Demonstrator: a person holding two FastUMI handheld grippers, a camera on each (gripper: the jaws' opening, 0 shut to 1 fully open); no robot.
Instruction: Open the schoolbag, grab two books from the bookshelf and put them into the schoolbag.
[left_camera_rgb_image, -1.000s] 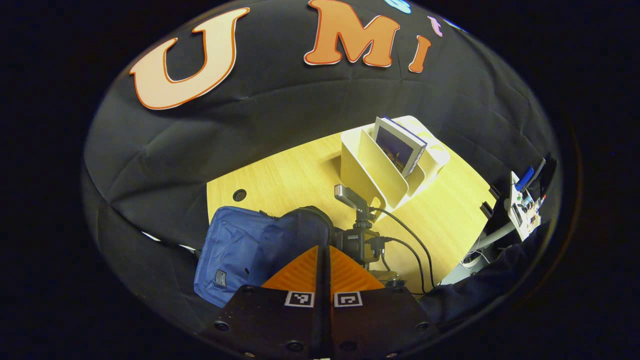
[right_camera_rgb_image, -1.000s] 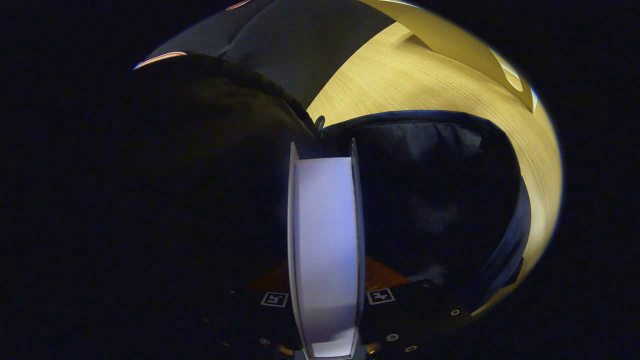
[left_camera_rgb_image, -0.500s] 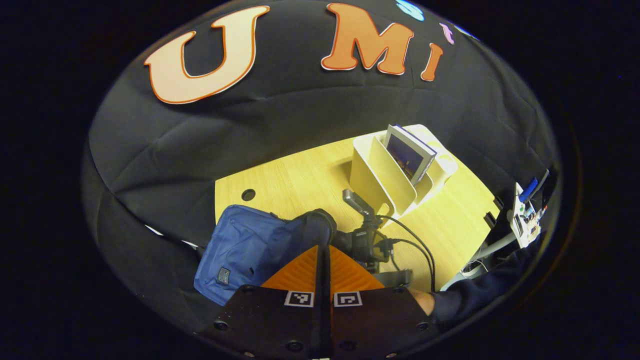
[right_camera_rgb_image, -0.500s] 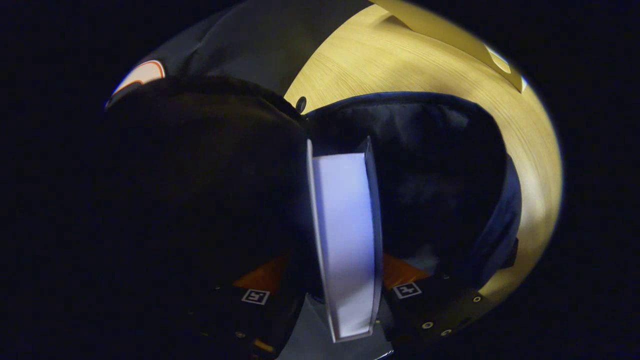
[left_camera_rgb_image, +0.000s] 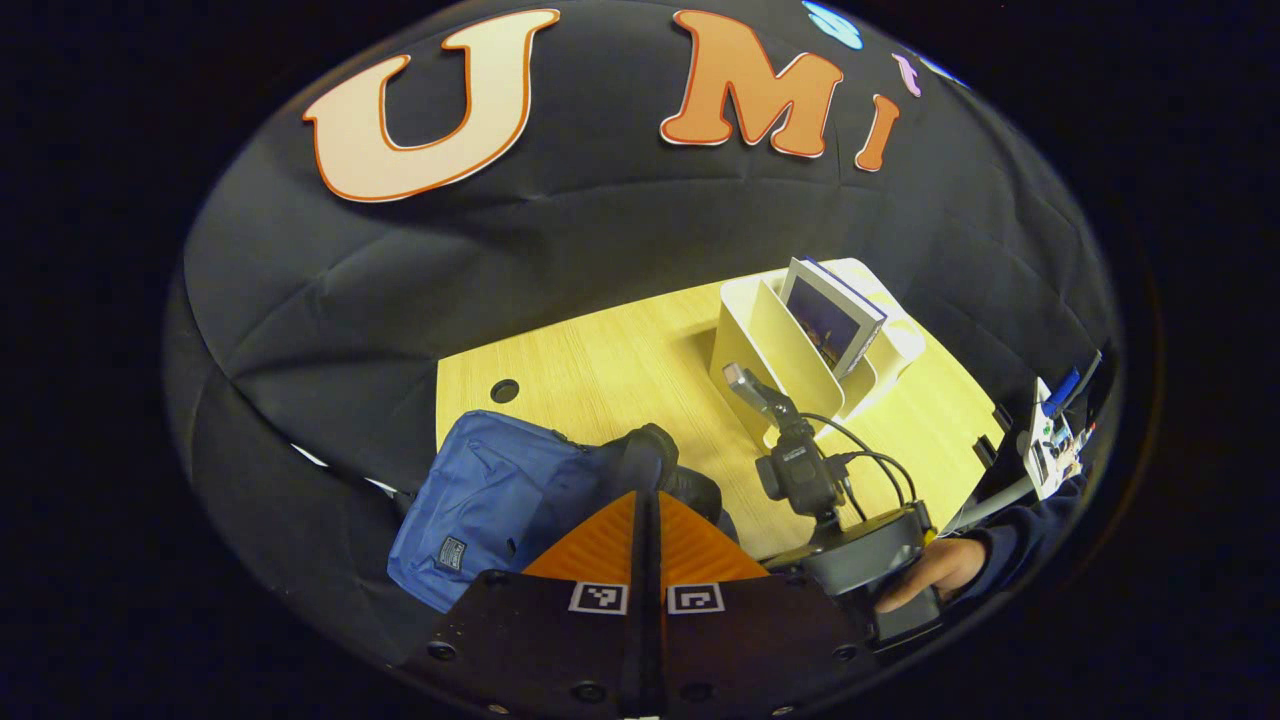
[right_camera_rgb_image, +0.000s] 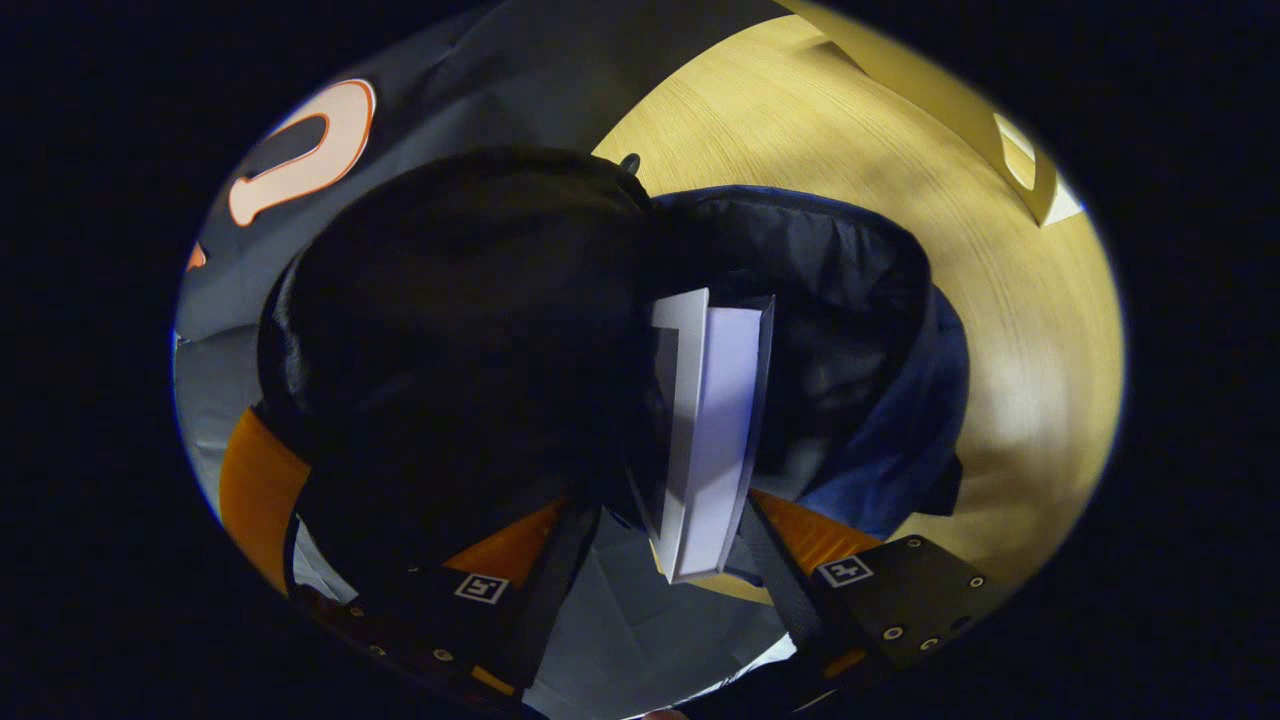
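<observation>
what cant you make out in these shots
- Inside of the schoolbag: dark in the right gripper view; the book standing in its mouth and the black flap hide the bottom.
- Right gripper: the flap covers much of one finger, so any contact with the book is unclear.
- Bookshelf: in the left gripper view a divider hides the lower part of its book; cover detail too small.
- Left gripper: its fingers hide the bag's opening.

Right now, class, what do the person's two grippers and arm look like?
Left gripper: a black, screwed body carrying two square black-and-white markers. Right gripper: same body and markers. In the left gripper view it has a grey handle, a black camera with black cables, and a dark blue sleeve behind the hand.
</observation>
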